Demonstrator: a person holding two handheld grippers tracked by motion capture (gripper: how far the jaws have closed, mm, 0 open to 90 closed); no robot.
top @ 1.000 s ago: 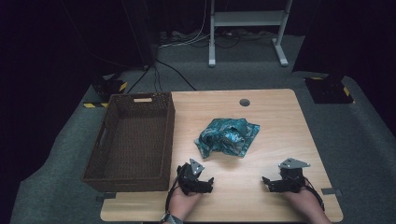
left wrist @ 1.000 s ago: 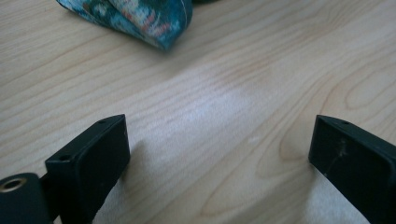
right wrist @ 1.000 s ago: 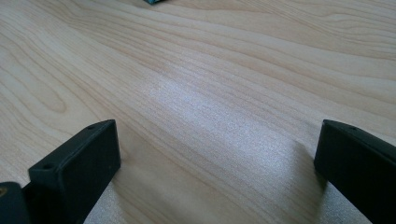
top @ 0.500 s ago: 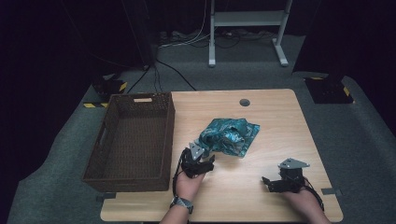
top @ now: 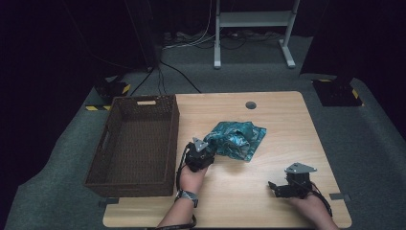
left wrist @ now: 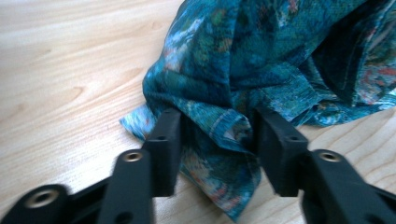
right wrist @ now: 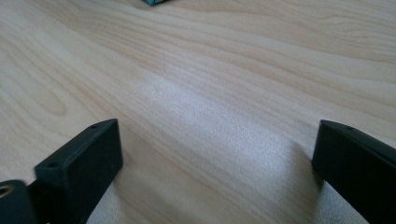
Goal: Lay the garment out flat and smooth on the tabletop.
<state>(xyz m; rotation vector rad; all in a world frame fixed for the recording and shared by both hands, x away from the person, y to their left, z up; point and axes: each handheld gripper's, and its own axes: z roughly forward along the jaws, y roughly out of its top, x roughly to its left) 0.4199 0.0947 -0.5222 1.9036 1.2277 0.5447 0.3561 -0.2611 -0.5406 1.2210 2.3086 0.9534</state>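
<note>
Teal patterned cloth (top: 235, 139) crumpled mid-surface (top: 239, 201), just right of the wicker basket (top: 136, 139), none of it inside yet. Near-left corner bunched between the left tongs (left wrist: 215, 130), which have just been closing; fabric touching both inner faces, though cannot tell whether gripped firmly yet. Right tongs (right wrist: 215, 158) spread wide over bare wood at near right, grasping nothing. Pickup only starting; lifting and, probably, dropping into the basket all left.
</note>
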